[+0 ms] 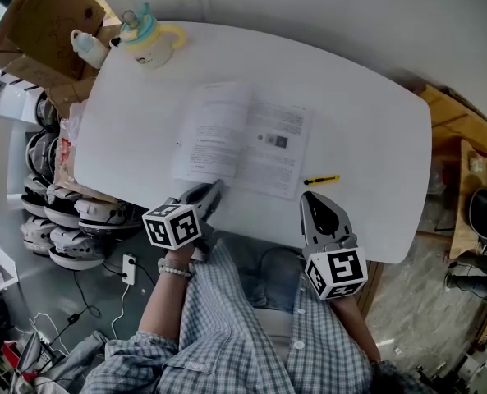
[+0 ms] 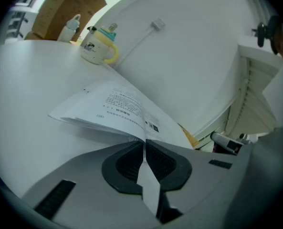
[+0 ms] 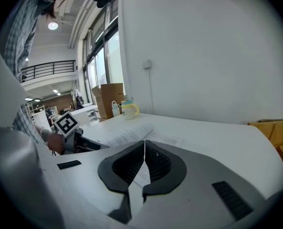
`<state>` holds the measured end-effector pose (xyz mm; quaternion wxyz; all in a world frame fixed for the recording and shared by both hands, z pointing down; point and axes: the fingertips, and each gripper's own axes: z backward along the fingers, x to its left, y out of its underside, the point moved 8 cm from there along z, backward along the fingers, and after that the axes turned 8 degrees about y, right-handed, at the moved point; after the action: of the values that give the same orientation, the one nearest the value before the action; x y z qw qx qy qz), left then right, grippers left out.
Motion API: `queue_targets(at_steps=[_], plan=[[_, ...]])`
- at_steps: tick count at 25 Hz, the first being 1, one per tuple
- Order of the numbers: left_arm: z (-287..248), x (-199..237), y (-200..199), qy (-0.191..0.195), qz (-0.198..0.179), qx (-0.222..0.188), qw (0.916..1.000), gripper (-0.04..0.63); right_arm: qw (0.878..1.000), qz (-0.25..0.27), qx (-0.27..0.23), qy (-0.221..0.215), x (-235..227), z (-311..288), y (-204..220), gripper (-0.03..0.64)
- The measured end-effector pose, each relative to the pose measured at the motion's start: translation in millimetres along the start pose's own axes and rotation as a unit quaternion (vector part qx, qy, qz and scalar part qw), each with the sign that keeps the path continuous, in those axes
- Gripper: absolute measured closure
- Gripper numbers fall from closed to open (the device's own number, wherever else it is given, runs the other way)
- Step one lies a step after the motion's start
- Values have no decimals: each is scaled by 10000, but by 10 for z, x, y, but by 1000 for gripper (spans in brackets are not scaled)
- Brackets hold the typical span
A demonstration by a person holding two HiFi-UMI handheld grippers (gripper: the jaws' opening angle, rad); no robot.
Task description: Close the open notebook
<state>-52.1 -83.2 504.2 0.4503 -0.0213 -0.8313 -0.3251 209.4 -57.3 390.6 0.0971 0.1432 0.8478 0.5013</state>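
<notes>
Left gripper (image 2: 145,142), fingers (image 2: 127,165) apparently clenched on notebook (image 2: 117,104) page edge; right gripper (image 3: 144,146), fingers (image 3: 124,166) clenched, empty.

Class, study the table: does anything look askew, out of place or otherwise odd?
The notebook has its left pages lifted off the table. They are pinched at their near edge by the left hand-held gripper, while the right page lies flat. Nothing looks spilled or damaged. A yellow pen lies loose beside the notebook.

White counter (image 1: 374,130), rounded corners. On it: open notebook (image 1: 243,138) near the middle, printed pages up. Yellow pen (image 1: 321,180) lies just off its right page, toward the near edge. Yellow mug (image 1: 150,41) with a teal lid stands at the far-left corner.
</notes>
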Motion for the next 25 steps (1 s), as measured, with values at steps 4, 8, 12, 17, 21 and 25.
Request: queue_targets(at_steps=[4, 8, 12, 17, 21, 25], plan=[[-54, -82, -13, -175, -732, 436, 9962, 572, 10000, 1, -12, 79, -39, 28, 6, 594], [-105, -153, -6, -282, -1275, 760, 9885, 572, 9999, -15, -45, 139, -68, 45, 10, 594], [-150, -214, 6, -317, -1703, 990, 9799, 572, 9998, -24, -71, 176, -83, 63, -5, 594], [-178, -235, 21, -301, -1799, 1062, 9775, 572, 9997, -35, -62, 212, -101, 83, 6, 594], [-226, -281, 21, -350, -2181, 1292, 9667, 572, 9997, -48, -51, 241, -126, 90, 12, 594], [-289, -340, 44, -376, -2608, 1576, 9517, 572, 9996, -59, -48, 254, -139, 99, 30, 594]])
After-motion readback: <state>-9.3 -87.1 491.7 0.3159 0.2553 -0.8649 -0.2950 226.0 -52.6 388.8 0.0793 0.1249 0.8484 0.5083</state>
